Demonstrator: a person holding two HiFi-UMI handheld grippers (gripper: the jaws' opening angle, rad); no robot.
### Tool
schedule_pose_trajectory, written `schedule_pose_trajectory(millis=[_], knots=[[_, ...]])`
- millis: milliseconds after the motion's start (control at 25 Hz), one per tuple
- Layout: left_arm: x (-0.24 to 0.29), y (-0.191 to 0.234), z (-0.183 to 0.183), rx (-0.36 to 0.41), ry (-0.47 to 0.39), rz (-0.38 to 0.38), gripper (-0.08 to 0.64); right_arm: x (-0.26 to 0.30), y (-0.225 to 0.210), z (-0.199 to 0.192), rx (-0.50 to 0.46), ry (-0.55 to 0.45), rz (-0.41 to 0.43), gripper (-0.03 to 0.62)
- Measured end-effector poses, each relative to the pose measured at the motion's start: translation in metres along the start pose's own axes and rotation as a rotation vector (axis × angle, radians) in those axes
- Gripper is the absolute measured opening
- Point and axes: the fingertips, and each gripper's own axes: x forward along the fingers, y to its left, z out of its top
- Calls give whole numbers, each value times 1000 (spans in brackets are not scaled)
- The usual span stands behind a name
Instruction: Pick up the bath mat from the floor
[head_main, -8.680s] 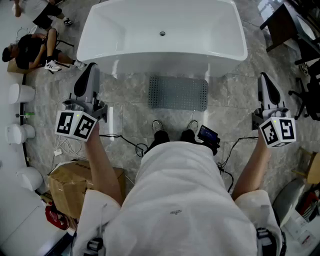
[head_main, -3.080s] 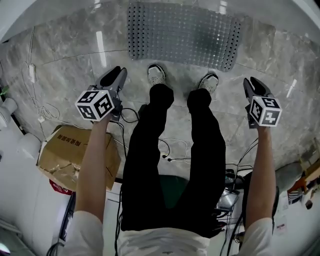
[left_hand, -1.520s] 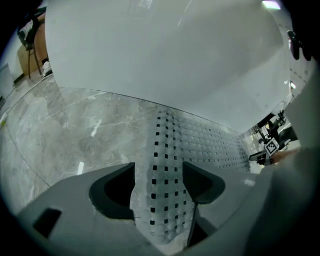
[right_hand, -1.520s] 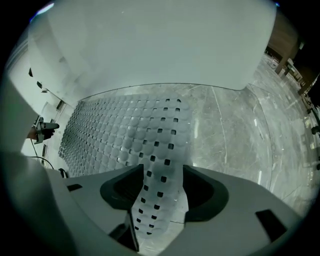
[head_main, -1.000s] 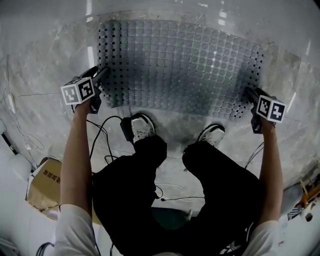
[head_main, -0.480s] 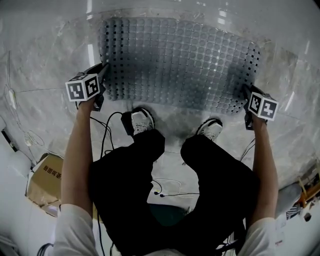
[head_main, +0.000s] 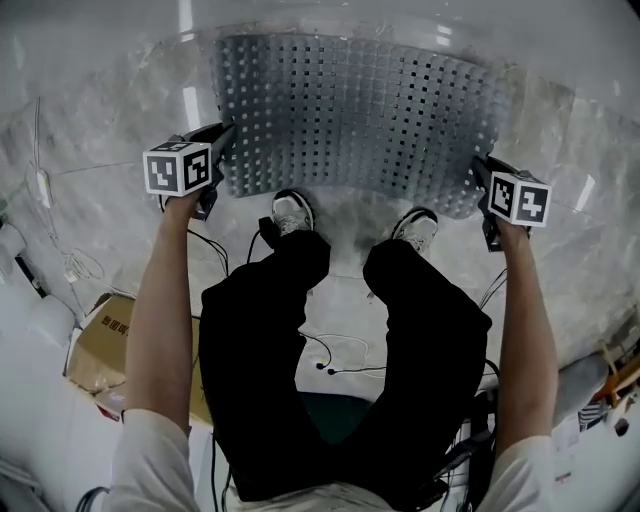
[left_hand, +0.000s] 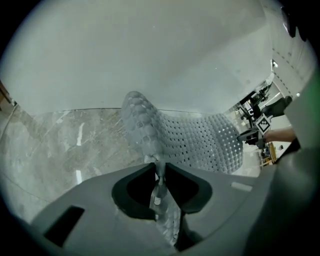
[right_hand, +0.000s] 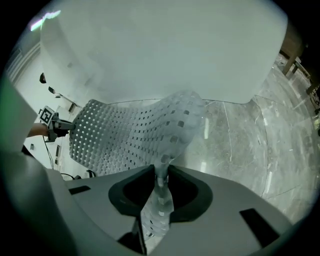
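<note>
Clamping lower corners of the grey perforated rubber bath mat (head_main: 350, 110), left gripper (head_main: 222, 135) and right gripper (head_main: 478, 166), jaws just closed, hold it part-raised, lift apparently unfinished.

1. The bath mat (head_main: 350, 110) looks like soft, translucent grey plastic, perforated and bumpy.
2. The floor (head_main: 100, 210) is glossy grey marbled stone.
3. The tub wall (left_hand: 150, 50) is smooth and white.
4. The box (head_main: 90, 340) is matt brown cardboard.
</note>
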Motion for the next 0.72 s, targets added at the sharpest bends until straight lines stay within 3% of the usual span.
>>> schedule_pose_trajectory(millis=[200, 720], knots=[[-37, -45, 15, 42, 21, -47, 66, -42, 52, 16, -42, -3, 50, 72], [-132, -195, 58, 132, 57, -174, 63, -188, 95, 20, -137, 6, 68, 63]])
